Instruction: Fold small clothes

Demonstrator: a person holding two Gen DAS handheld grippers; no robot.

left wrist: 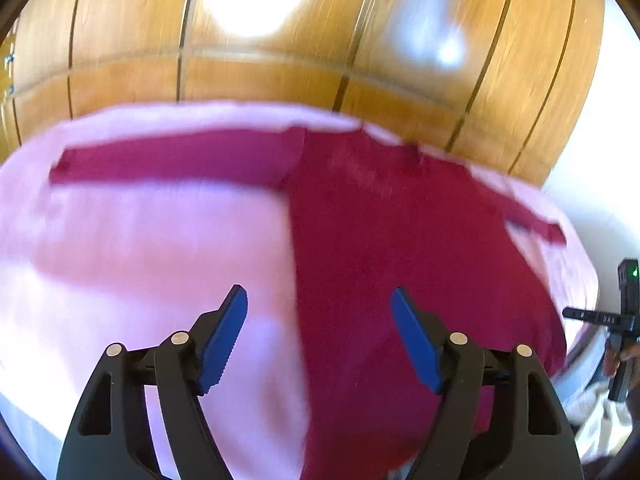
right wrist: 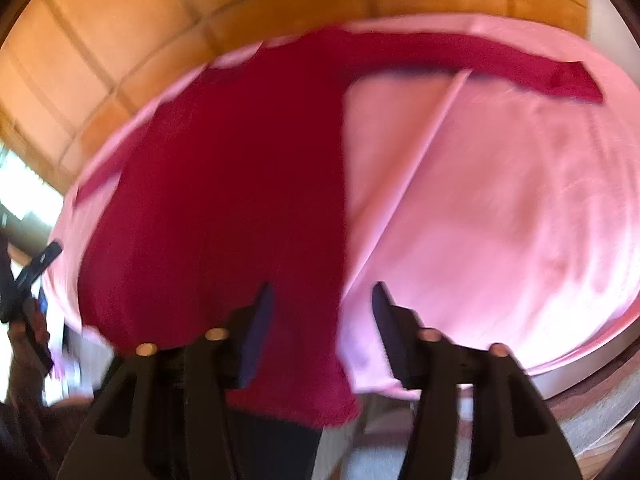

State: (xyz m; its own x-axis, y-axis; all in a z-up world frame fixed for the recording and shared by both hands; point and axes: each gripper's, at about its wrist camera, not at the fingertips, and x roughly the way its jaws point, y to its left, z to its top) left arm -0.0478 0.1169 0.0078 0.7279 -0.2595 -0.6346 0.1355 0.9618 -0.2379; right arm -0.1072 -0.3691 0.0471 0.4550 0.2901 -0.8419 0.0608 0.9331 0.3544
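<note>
Hovering both spread, empty grippers, left gripper and right gripper, over the red top laid flat on the bed, I judge sleeve-folding comes next.

The dark red long-sleeved top lies flat on the pink sheet, its 2 sleeves stretched left and right at the far side, its hem hanging over the near edge.
</note>
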